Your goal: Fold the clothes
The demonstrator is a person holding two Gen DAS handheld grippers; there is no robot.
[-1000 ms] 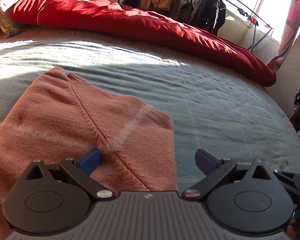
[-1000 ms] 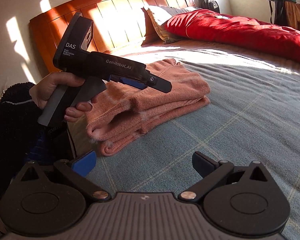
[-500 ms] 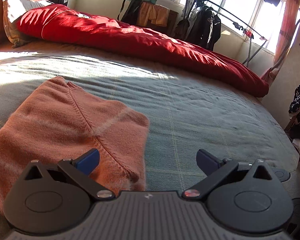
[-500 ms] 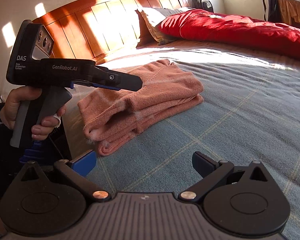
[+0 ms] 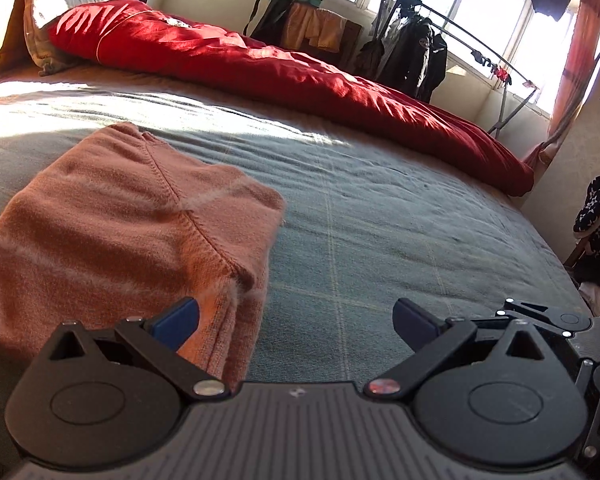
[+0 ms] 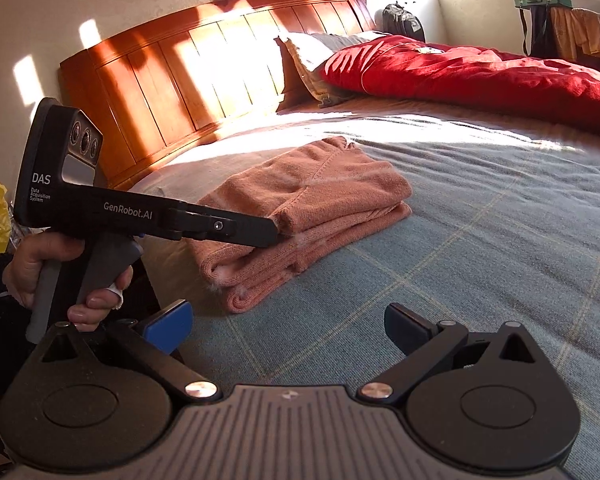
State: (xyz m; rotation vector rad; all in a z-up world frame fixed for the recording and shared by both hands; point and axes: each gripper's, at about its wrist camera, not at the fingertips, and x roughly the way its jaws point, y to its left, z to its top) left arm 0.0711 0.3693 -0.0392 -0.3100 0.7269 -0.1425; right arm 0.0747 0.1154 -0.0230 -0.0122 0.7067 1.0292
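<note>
A salmon-pink knitted garment (image 5: 112, 216) (image 6: 316, 196) lies folded in a neat stack on the grey-blue bedsheet (image 5: 400, 220) (image 6: 480, 240), near the bed's side edge. My left gripper (image 5: 296, 316) is open, its left finger over the garment's near corner and the right one over bare sheet. In the right wrist view a hand (image 6: 48, 268) holds that left gripper (image 6: 274, 228), whose tip is level with the garment's near end. My right gripper (image 6: 288, 322) is open and empty above the sheet, short of the garment.
A red duvet (image 5: 300, 76) (image 6: 480, 68) lies bunched along the far side of the bed, with a pillow (image 6: 312, 64) by the wooden headboard (image 6: 180, 76). A clothes rack with dark jackets (image 5: 416, 56) stands under the window. A patterned item (image 5: 598, 216) sits past the bed's right edge.
The left gripper has drawn back off the folded garment toward the bed's near edge and lowered. The right gripper has stayed nearly in place. The garment has not moved.
</note>
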